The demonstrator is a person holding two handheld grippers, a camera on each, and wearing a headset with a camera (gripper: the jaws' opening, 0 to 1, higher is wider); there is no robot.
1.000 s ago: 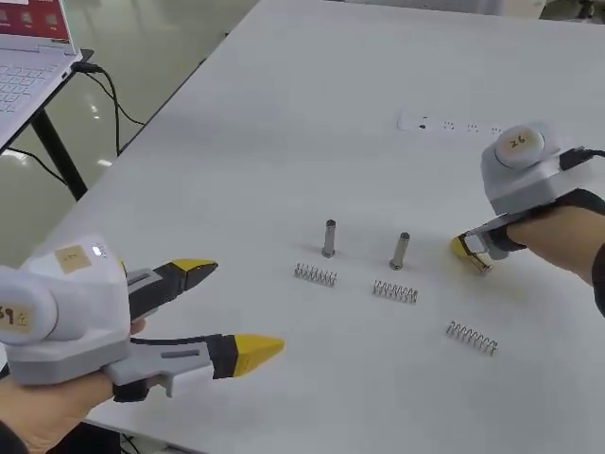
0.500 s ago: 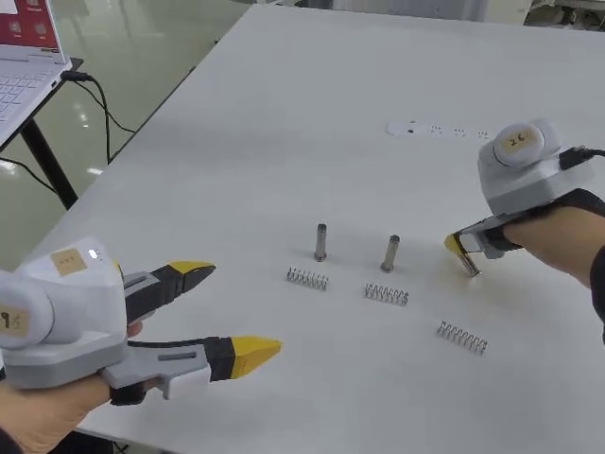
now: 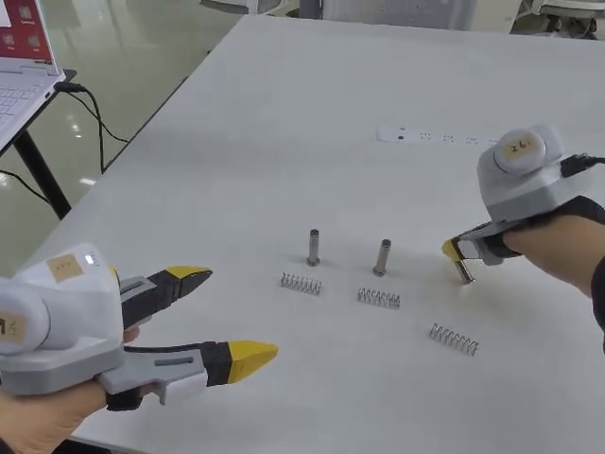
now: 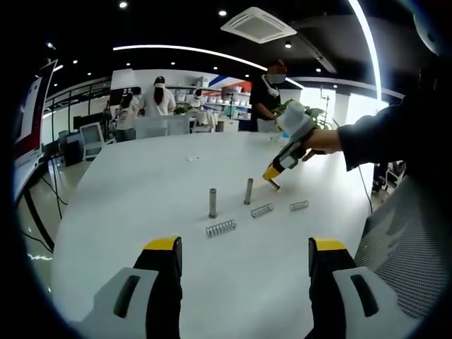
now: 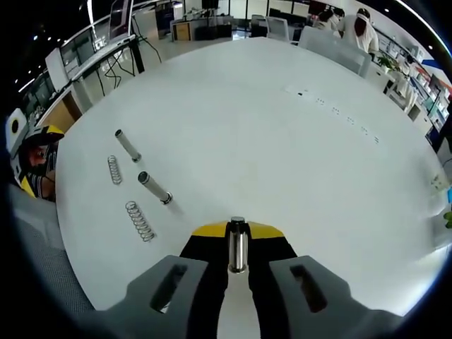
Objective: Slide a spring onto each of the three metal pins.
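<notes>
Pin [image 5: 238, 248] clamped in right tongs [image 3: 456, 252] | white table [image 3: 284, 142] (office [image 4: 191, 99] behind)

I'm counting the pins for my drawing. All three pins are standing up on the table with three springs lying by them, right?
Not quite. Only the left pin and the middle pin stand on the table; the third pin is gripped in the right tool, as the right gripper view shows. The three springs do lie by them.

The left tongs [image 3: 236, 314] sit low and level at the person's left, jaws spread wide. The right tongs [image 3: 454, 252], gripped by the right hand [image 3: 558, 241], tilt downward, clamped on a pin [image 5: 237, 247].
</notes>
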